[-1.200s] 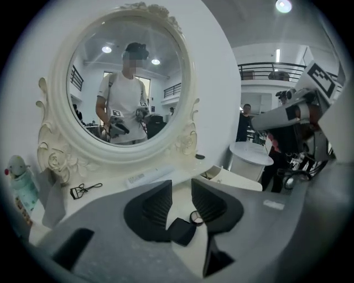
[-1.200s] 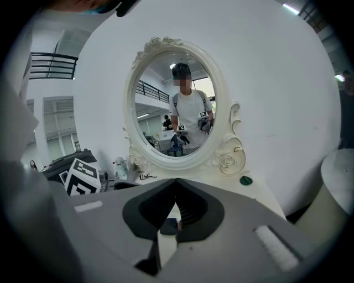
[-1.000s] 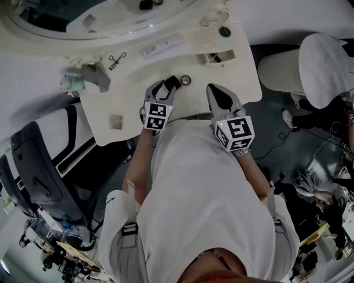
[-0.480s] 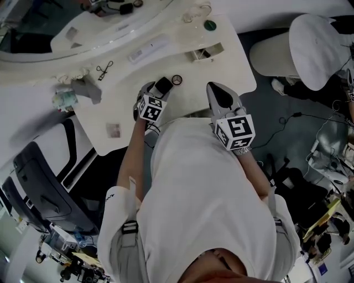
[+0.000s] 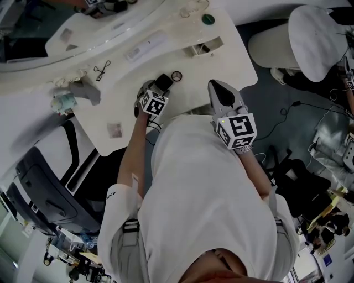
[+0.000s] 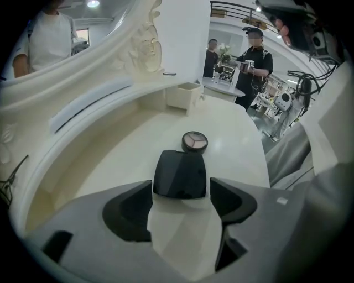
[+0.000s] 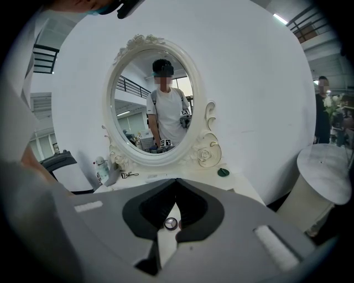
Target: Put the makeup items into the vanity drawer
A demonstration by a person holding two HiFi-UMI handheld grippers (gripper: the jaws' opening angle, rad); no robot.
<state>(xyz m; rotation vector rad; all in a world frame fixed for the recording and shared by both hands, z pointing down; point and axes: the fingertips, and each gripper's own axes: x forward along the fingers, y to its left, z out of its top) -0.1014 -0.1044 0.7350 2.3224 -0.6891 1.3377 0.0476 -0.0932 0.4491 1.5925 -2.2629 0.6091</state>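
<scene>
Blk compact (image 6: 180,174) — flat, touching rd palette (image 6: 194,141)

Workshop hall staged as a dressing room: vanity table (image 5: 232,61); ornate mirror (image 7: 152,102); mezzanine railing (image 6: 229,6); cluttered equipment (image 5: 72,260).

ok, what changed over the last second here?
The left gripper came down to the vanity top and its jaws have just been opening; the black compact now lies between them, not gripped. Right gripper stayed put, jaws shut. The compact and the round eyeshadow pot haven't moved.
</scene>
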